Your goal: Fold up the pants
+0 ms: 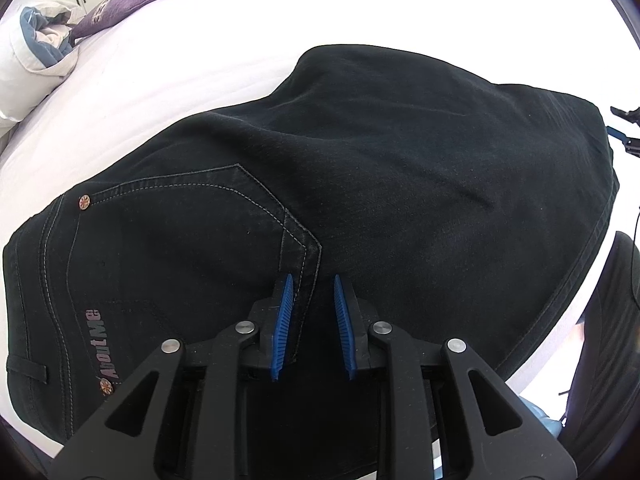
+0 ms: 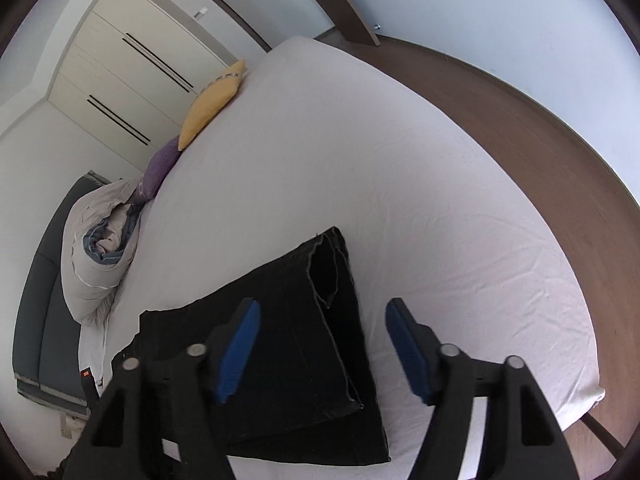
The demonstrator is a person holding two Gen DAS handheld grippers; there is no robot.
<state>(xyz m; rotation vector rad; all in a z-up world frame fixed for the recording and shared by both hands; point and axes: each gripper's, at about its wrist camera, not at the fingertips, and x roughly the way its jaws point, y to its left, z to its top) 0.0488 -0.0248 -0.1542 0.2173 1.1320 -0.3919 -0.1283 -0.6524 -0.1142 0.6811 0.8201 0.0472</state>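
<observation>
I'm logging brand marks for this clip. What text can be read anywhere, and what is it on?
"About Me": pale lettering on the black pants, by the back pocket, near the waistband.
Markings on the yellow pillow and purple pillow: too blurred to read.

Black denim pants carry pale contrast stitching, copper-toned rivets and silvery lettering. The white bedsheet is plain. A mustard-yellow pillow adjoins a purple cushion, possibly patterned. Black grippers have blue ribbed pads.
</observation>
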